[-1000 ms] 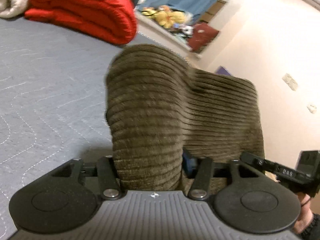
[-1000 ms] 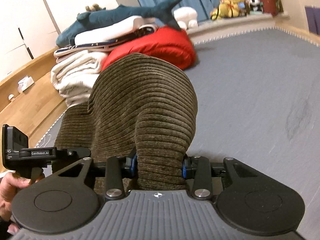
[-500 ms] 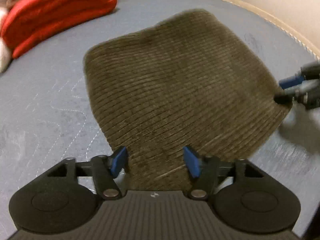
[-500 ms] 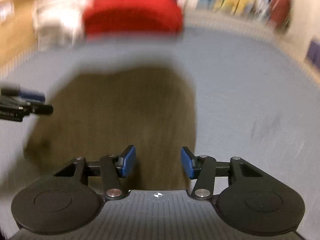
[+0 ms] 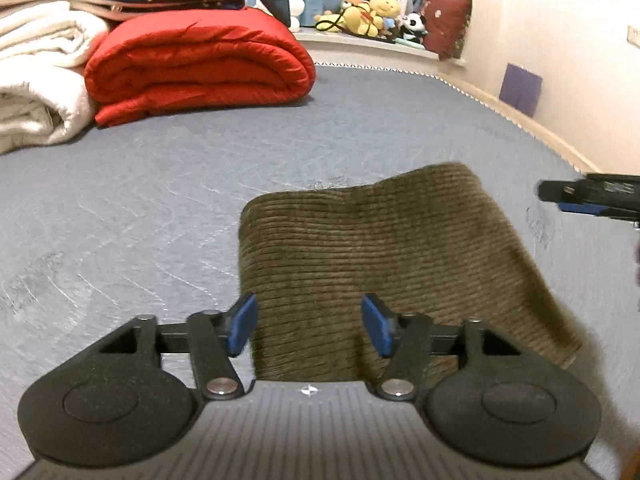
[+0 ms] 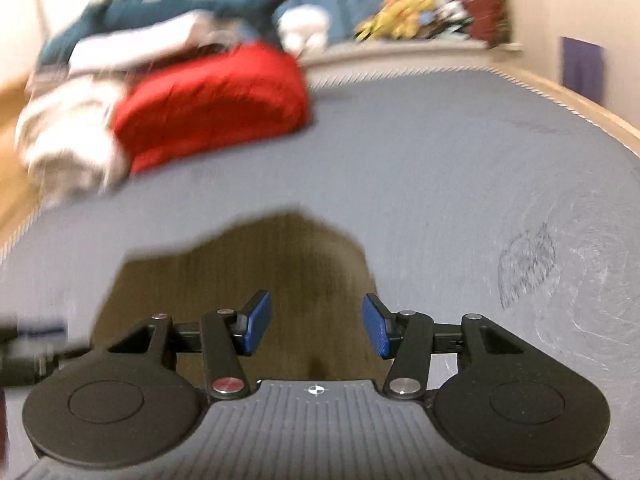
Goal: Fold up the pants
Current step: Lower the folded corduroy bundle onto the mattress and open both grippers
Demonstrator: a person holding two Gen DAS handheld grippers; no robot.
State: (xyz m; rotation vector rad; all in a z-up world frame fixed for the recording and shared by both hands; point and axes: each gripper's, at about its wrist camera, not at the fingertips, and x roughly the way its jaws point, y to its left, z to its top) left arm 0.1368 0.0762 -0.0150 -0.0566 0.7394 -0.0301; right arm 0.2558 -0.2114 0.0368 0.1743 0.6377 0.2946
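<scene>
Bedroom, grey quilted mattress (image 5: 160,184) as the work surface, wall and skirting on the right.

Nearest: left gripper (image 5: 308,326), jaws wide, nothing between the blue pads, hovering at the near edge of the pants (image 5: 372,248). Right gripper (image 6: 316,330) also wide and empty; its view is motion-blurred, pants show only as a brown patch under and ahead of the pads. In the left view the right gripper's tip pokes in at the far right, just beside the pants' right edge, not touching as far as I can tell.

Pants: brown corduroy, folded into a compact bundle lying on the mattress, mid-bed. Ribs run across the left view. Long axis looks to run near-to-far, leaning a bit right; the far edge is rounded, so probably a fold. Which end is waist I can't tell.

Step, as I judge it: release done, bundle looks about finished. To do it well: back both grippers off straight and level so the pads don't snag the near edge or drag the top layer; if the humped far-right corner stays raised, press it flat with closed pads.

Farther back: red duvet (image 5: 196,68), white blankets (image 5: 36,80) at its left, plush toys (image 5: 364,12) on the ledge, blue curtain.
</scene>
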